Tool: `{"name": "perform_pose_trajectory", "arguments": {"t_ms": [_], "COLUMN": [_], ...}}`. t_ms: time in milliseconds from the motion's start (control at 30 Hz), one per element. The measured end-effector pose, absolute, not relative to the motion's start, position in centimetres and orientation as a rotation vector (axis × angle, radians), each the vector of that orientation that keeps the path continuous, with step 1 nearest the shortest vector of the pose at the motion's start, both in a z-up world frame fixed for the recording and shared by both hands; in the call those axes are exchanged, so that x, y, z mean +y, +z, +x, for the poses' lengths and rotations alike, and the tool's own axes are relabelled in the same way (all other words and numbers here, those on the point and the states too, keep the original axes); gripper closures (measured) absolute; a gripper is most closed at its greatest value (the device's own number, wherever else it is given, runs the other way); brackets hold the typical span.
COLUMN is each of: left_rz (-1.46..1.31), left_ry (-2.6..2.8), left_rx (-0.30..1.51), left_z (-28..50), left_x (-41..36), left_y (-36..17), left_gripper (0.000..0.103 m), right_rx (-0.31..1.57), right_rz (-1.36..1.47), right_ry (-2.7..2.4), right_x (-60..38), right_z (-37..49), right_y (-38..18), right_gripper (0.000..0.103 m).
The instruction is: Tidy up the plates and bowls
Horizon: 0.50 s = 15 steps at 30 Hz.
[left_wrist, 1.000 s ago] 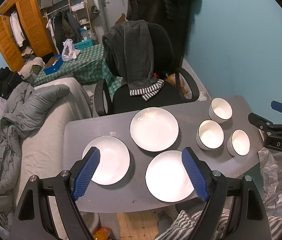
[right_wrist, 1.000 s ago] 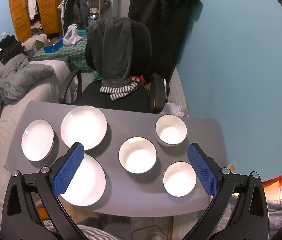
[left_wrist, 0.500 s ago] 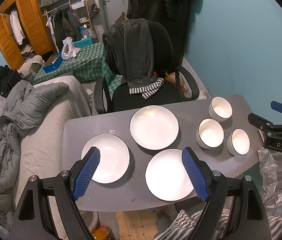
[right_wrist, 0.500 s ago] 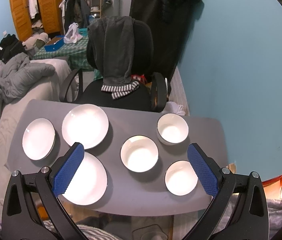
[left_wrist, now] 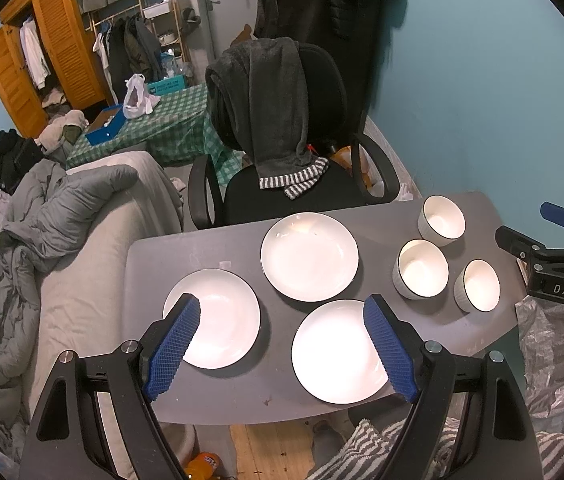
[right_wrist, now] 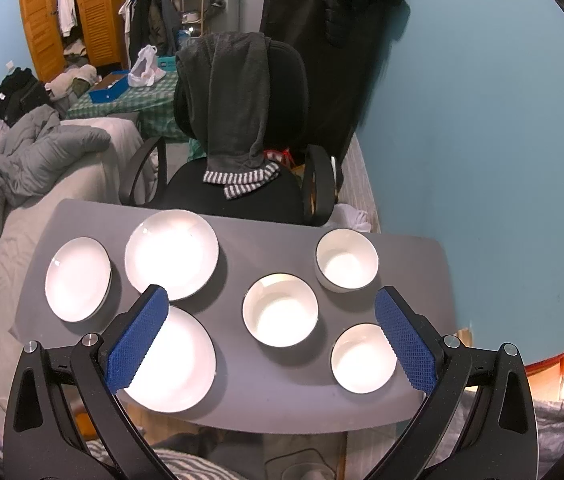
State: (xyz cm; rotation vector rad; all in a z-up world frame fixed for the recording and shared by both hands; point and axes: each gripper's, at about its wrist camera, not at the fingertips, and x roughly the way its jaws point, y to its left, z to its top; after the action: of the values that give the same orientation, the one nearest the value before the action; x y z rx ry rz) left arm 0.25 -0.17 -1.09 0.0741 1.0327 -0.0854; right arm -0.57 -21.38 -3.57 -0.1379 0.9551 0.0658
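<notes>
While both tools (left_wrist: 282, 350) (right_wrist: 272, 338) are held apart and empty above the counter (left_wrist: 202, 248), nothing is stacked: plates (left_wrist: 309, 256) and bowls (right_wrist: 280, 309) lie separate ahead.

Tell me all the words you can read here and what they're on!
"DAS": white letters on the black body of the right gripper, seen in the left view.
The blue box on the checked table has a label, too small to read.
Plates and bowls carry no words.
</notes>
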Motion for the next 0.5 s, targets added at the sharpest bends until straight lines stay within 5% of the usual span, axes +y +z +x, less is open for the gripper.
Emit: {"name": "perform_pose_trajectory", "arguments": {"t_ms": [500], "left_rz": [0.092], "left_ry": [-0.034], "left_rx": [1.089], "left_z": [0.7], "left_x": [0.3], "left_y": [-3.6], "left_gripper": [0.018], "right_rx": [1.039], "right_rz": [-0.117], "right_ry": [0.075], "right_x": [-21.5], "right_z": [0.9], "right_y": [-5.9], "right_gripper": [0.001]}}
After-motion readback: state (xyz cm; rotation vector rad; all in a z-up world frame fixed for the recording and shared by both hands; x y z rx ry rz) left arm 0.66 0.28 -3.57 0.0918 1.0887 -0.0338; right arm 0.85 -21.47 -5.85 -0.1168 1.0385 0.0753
